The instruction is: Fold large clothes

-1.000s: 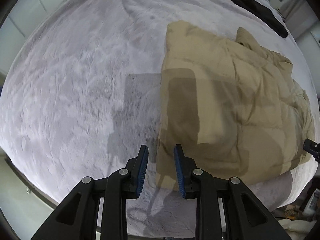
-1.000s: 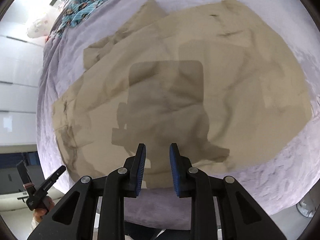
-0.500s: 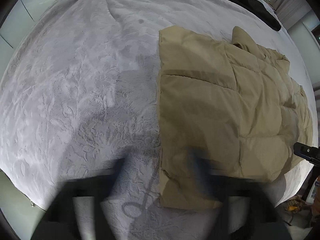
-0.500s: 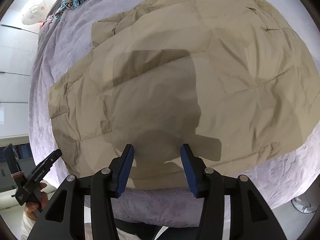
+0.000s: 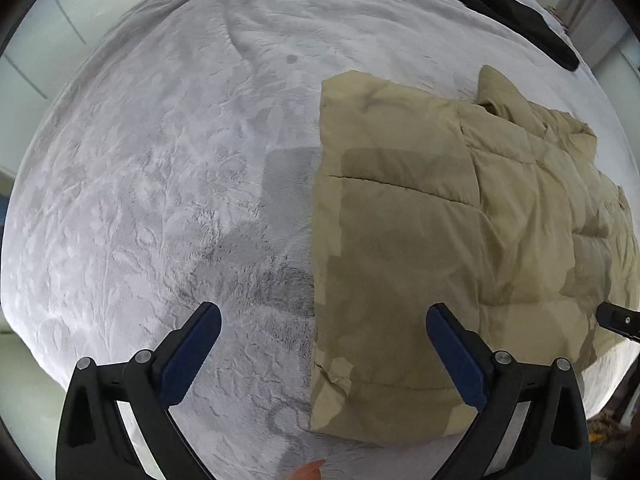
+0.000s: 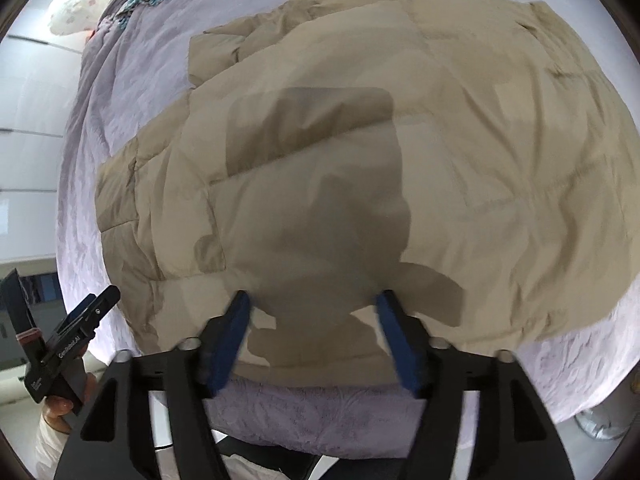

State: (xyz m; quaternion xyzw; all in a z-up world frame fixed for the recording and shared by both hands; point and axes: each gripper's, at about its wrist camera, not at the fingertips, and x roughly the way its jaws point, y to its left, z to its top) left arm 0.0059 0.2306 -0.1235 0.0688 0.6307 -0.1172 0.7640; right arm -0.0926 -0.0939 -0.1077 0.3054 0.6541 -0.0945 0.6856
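Here, folded tan jacket (image 5: 440,248) near bed (image 5: 160,160) edge, left gripper (image 5: 324,354) and right gripper (image 6: 314,338) spread wide, holding nothing.

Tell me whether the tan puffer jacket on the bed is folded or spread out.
Folded, at least partly: the tan jacket lies as a compact block with one straight edge, and in the right wrist view a layer overlaps another.

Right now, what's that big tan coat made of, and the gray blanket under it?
The tan coat looks like thin, matte woven shell fabric over soft filling: stitched squares puff up between seams, probably a padded jacket. The gray blanket looks like plush fleece, with short fuzzy pile and a pressed leafy pattern that catches light.
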